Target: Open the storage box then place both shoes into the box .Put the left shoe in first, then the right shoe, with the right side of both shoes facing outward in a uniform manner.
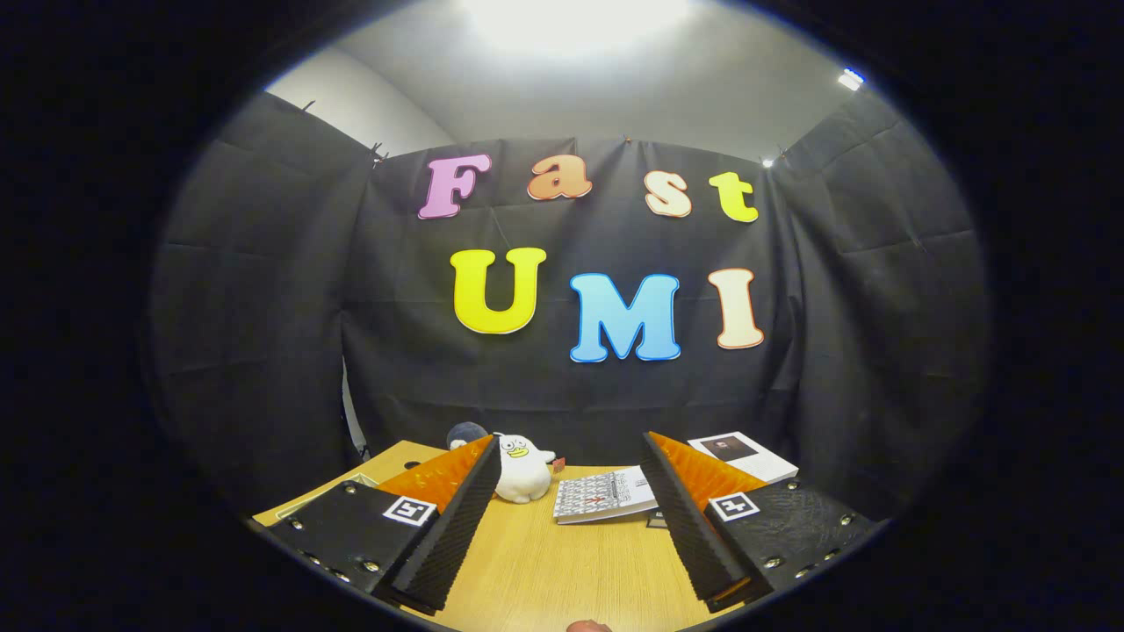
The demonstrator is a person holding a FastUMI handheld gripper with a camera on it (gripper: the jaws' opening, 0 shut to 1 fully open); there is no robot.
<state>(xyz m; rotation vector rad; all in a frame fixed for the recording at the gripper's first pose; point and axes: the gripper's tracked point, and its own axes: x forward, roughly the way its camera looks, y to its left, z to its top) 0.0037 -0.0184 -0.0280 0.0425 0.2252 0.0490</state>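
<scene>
Gripper view — fisheye camera mounted on gripper [571, 491], looking forward along both fingers, spread wide apart at bottom of view. Held low over wooden table [562, 570], aimed level toward booth's black cloth wall [562, 395] — ceiling light [575, 22] overhead. Near range: plush penguin [521, 470], booklet [604, 496], white box [742, 455] just beyond fingers at table's far edge.

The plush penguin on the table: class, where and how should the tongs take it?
Grip the plush penguin across its round white body, coming straight ahead over the table. It stands upright beyond the open tongs, beside the booklet, its soft belly widest.
</scene>
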